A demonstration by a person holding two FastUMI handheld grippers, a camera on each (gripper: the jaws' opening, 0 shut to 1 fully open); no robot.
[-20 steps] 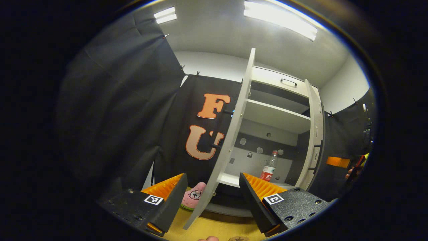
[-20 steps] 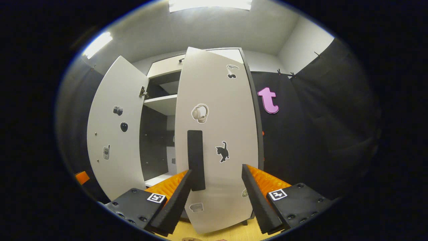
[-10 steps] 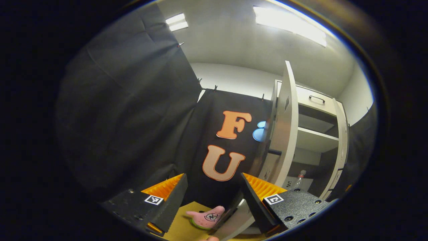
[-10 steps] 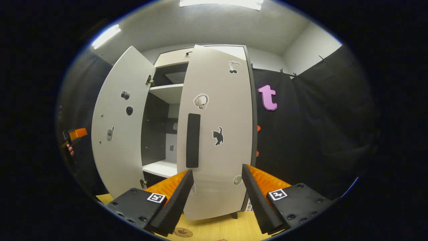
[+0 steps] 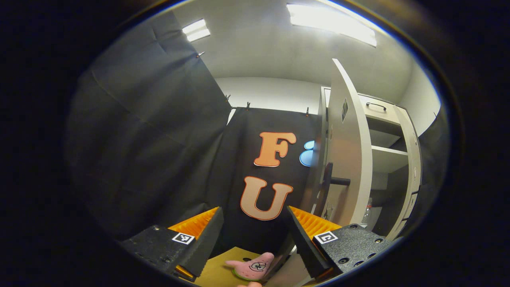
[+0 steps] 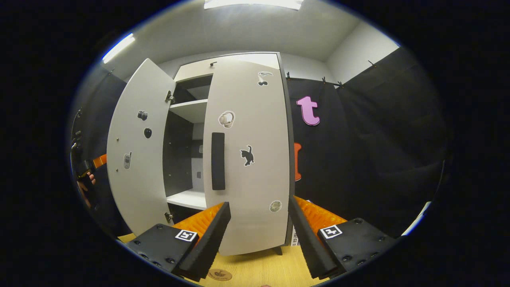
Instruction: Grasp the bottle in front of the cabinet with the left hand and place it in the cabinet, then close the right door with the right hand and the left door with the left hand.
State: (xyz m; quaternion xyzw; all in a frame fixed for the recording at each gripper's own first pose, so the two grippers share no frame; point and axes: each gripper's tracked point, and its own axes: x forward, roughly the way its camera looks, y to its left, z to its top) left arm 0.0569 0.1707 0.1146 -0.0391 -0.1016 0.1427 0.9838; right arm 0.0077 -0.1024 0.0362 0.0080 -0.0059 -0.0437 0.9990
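Observation:
The white cabinet [image 6: 191,111] stands on the wooden table. Its right door [image 6: 247,159], with a black handle [image 6: 218,160], looks shut or very nearly shut. The left door [image 6: 133,151] stands wide open. My right gripper [image 6: 259,203] is open just in front of the right door's lower part, touching nothing. My left gripper [image 5: 254,211] is open and empty on the outer side of the left door [image 5: 346,151], near its black handle [image 5: 330,181]. The bottle [image 5: 368,207] peeks out inside the cabinet, mostly hidden behind that door. The left gripper [image 6: 93,163] and a hand show beyond the left door.
A pink starfish plush toy [image 5: 251,265] lies on the wooden table [image 6: 255,271] left of the cabinet, just below my left gripper. Black cloth walls close in the booth on both sides. An upper shelf [image 5: 388,157] crosses the cabinet inside.
The right door has swung further shut and my right gripper has drawn back from it. My left gripper has come round to the left door's outer face, so the bottle is now nearly hidden.

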